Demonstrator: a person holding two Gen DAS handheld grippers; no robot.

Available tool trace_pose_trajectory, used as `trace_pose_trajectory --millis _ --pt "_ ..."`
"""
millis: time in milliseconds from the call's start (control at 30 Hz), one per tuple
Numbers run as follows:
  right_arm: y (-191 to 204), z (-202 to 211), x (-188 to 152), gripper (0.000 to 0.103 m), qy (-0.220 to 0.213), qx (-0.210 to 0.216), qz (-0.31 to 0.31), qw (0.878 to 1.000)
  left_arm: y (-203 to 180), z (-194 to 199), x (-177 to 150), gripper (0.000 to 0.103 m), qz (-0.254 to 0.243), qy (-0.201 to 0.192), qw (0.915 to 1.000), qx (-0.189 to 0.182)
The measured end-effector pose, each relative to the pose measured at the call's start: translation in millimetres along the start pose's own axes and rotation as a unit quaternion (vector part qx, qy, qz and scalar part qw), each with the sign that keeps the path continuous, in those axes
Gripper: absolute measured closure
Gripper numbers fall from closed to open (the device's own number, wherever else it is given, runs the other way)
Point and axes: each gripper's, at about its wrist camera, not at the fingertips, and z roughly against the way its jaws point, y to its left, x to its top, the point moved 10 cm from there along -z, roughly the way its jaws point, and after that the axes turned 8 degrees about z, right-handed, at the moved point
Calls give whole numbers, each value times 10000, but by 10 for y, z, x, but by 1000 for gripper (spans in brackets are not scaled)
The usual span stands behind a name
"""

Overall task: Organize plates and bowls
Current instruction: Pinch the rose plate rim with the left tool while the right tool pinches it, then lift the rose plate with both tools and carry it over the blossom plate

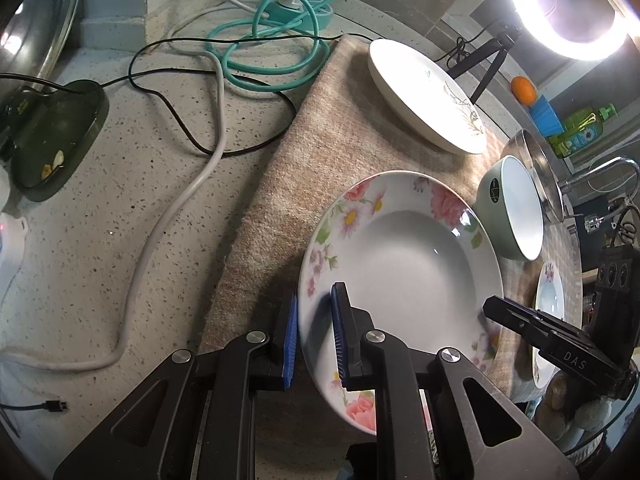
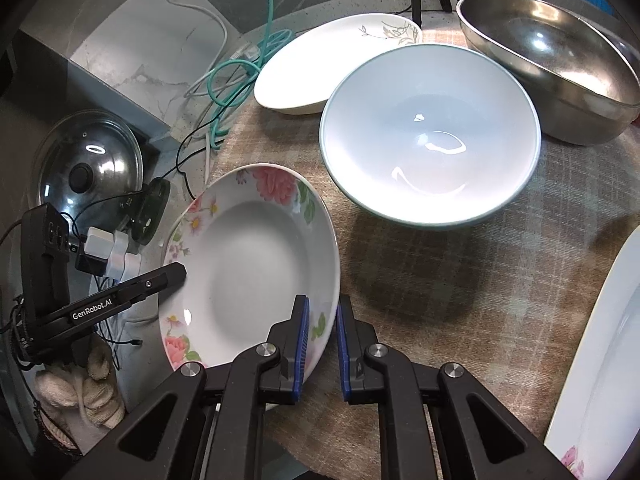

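Note:
A deep floral plate point(image 1: 404, 264) is held tilted above the beige cloth point(image 1: 320, 152). My left gripper point(image 1: 316, 328) is shut on its left rim. My right gripper point(image 2: 322, 340) is shut on its opposite rim; the plate shows in the right wrist view point(image 2: 248, 264) too. A green bowl with a white inside point(image 2: 432, 136) stands on the cloth beyond it. A white plate with a leaf print point(image 1: 424, 92) lies at the far end. A second floral plate point(image 2: 600, 380) lies at the right edge.
A steel bowl point(image 2: 552, 64) sits behind the green bowl. Teal, white and black cables point(image 1: 256, 52) lie on the speckled counter point(image 1: 100, 240). A glass pot lid point(image 2: 88, 160) leans at the left. A ring light point(image 1: 572, 4) shines at the back.

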Motion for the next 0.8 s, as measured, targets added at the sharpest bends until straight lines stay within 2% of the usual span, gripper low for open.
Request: trace_pose_trajectory --millis 433,800 --pt "29 43 -15 92 -59 -48 171 9998 -22 97 -52 89 -74 -167 9998 58" --pt "50 361 -9 92 -296 81 210 9993 -221 379 -62 89 -133 -416 9990 -16"
